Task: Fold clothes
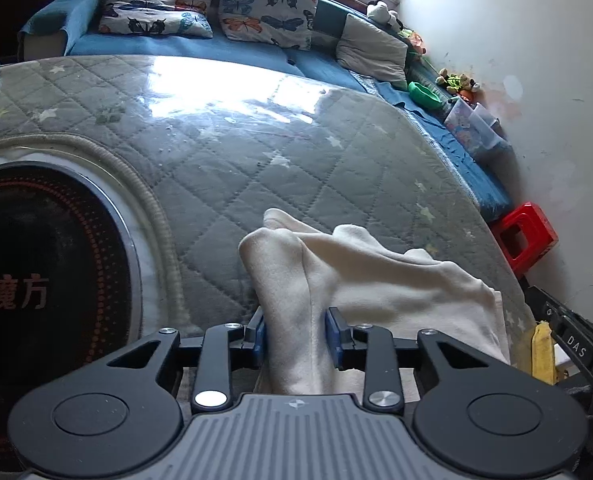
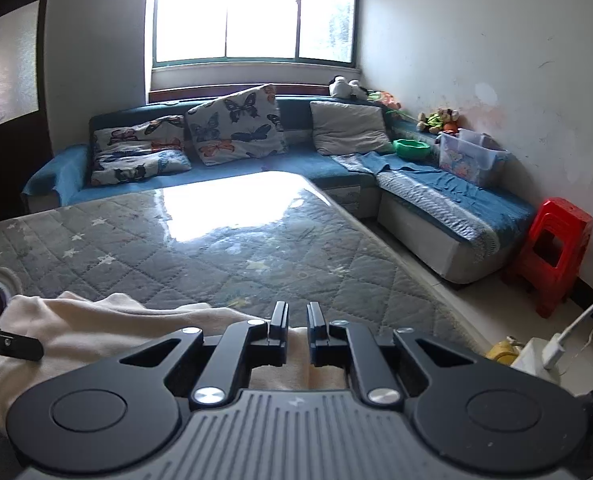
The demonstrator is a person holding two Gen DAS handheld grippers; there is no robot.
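We are holding the cloth (image 1: 360, 276), a cream garment lying crumpled on the near edge of the table (image 1: 256, 152), w/ its far part bunched up in ridges. The left gripper (image 1: 296, 334) is pinching a thick gathered fold of it, blue pads (image 1: 258, 336) pressing from both sides. The right gripper (image 2: 297, 330) is sitting over the cloth edge w/ its jaws nearly together; a narrow gap is showing betw. them, and we cannot tell if any fabric is caught there. In the right view the left gripper's finger is showing at the far left, so both tools are working on the same piece, well apart. To do this step well, we think we are needing to keep the left pinch firm, make sure the right side is really catching the edge, and then be pulling the two apart evenly so the ridges are flattening before any fold. The table cover is looking glossy, so the cloth is prob. sliding easily; slow moves are safer.
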